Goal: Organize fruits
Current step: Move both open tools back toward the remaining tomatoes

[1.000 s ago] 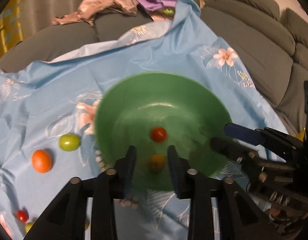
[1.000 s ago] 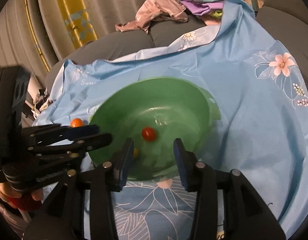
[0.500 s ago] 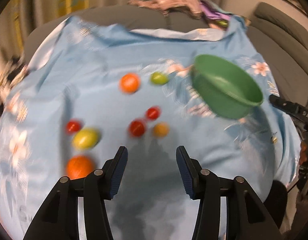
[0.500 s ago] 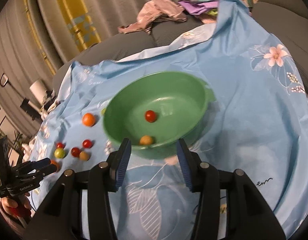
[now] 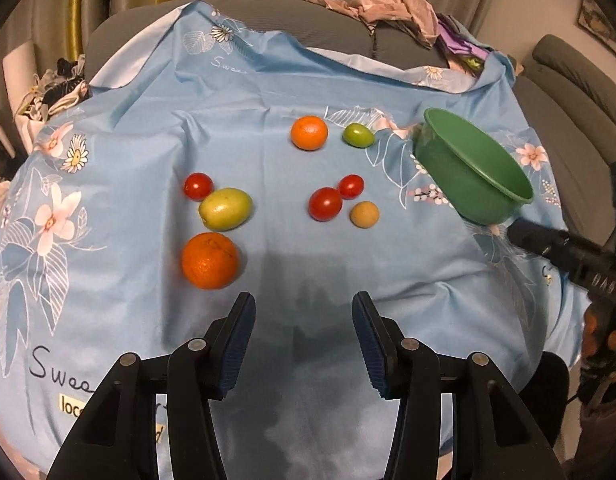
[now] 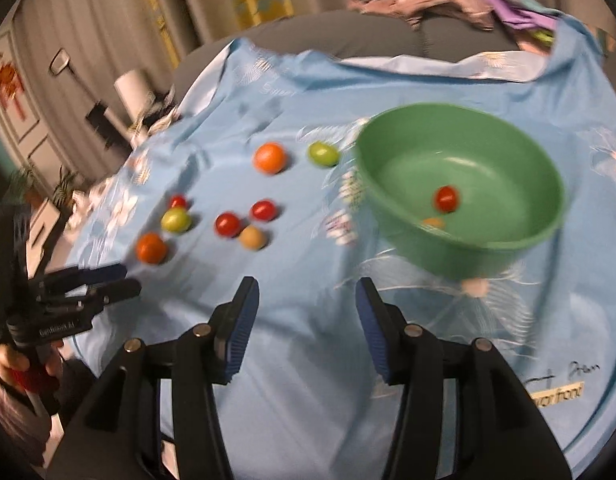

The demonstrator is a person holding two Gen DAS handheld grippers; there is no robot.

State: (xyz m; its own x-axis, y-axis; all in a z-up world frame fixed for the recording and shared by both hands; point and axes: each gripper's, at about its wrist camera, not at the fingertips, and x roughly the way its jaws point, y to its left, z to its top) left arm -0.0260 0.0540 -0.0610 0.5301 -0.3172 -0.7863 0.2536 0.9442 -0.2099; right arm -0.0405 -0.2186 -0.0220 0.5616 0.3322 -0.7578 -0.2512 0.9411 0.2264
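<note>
A green bowl [image 5: 474, 168] [image 6: 484, 240] stands at the right of the blue flowered cloth [image 5: 148, 128]. It holds a red tomato [image 6: 446, 198] and a small orange fruit [image 6: 434, 222]. On the cloth lie a large orange [image 5: 210, 261], a green fruit [image 5: 225, 208], a red tomato [image 5: 198, 186], two red tomatoes [image 5: 325, 203] [image 5: 351, 186], a tan fruit [image 5: 364, 214], a small orange [image 5: 309, 133] and a small green fruit [image 5: 359, 135]. My left gripper [image 5: 303, 320] is open and empty, near the front. My right gripper [image 6: 307, 308] is open and empty, left of the bowl.
Grey sofa cushions [image 5: 580, 92] lie to the right and behind. A pile of clothes [image 5: 392, 4] sits at the back. Curtains hang behind. The cloth's edge drops off at the front and right.
Both grippers have drawn back from the bowl and away from each other. The left one has swung left over the loose fruits. A small orange fruit now lies in the bowl.
</note>
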